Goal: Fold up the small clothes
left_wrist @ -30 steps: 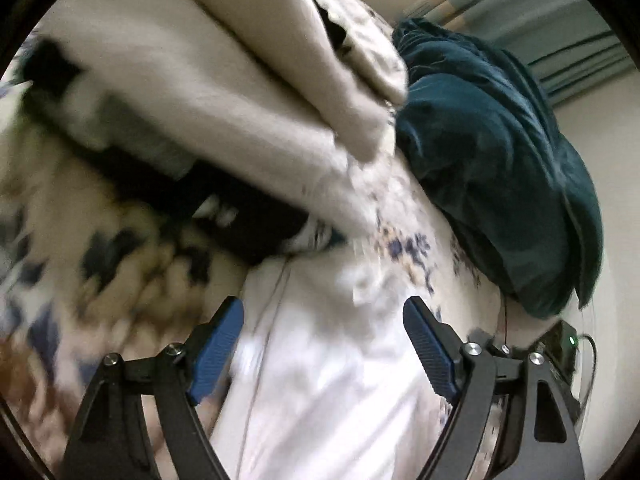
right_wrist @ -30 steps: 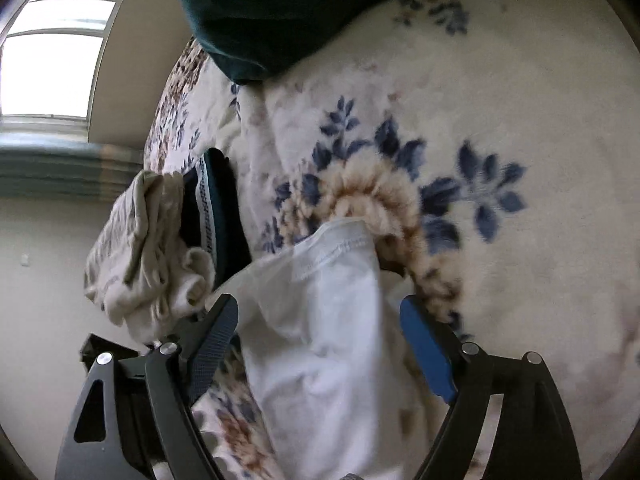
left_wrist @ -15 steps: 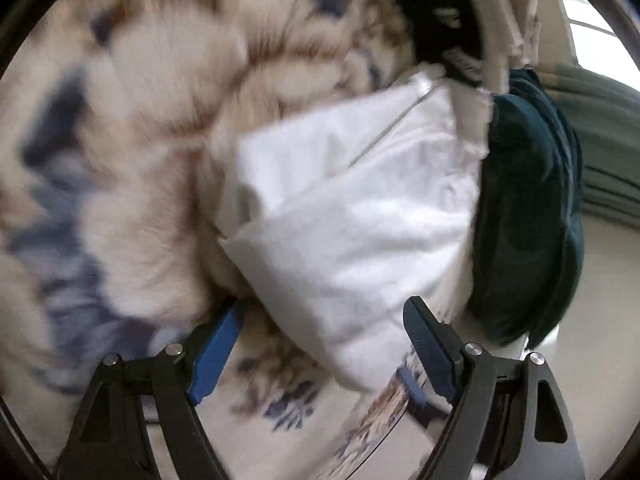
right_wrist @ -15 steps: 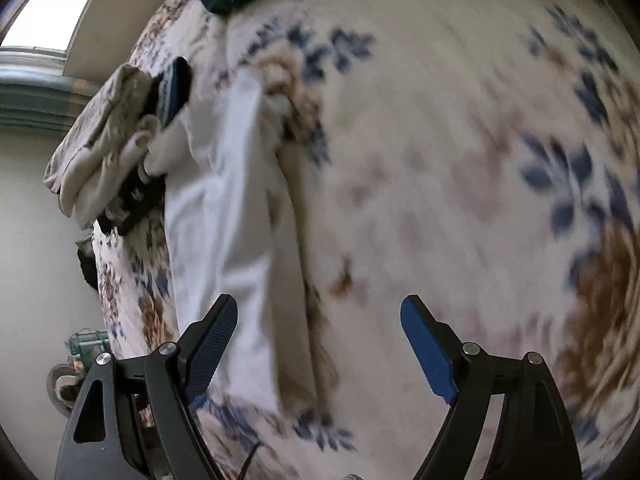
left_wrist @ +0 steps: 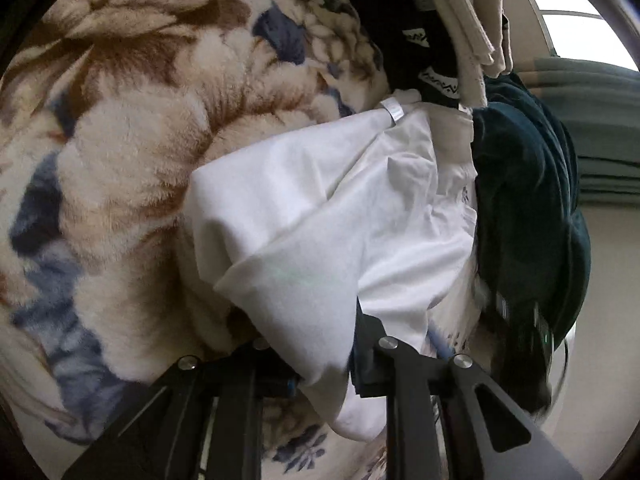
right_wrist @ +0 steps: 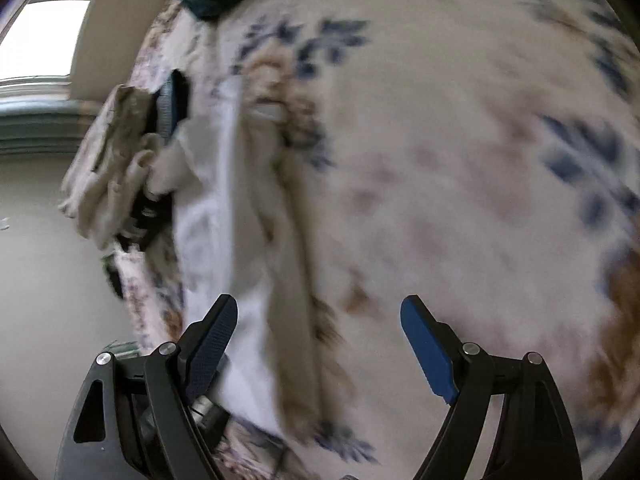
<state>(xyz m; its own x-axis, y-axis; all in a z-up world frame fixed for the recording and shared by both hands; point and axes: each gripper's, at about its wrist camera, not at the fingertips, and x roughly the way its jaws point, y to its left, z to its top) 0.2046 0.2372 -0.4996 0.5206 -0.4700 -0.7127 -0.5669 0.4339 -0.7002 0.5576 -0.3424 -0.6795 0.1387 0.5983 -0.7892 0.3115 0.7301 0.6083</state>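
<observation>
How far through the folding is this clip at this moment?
Done: beige and black clothes sit stacked on the floral blanket. In hand: the left gripper is closing on a corner of the white garment. Left: the garment lies rumpled, unfolded; the right gripper is open, empty.

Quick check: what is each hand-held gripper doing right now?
Left hand-held gripper: closing on a corner of the white garment.
Right hand-held gripper: open, holding nothing, over the floral blanket.
</observation>
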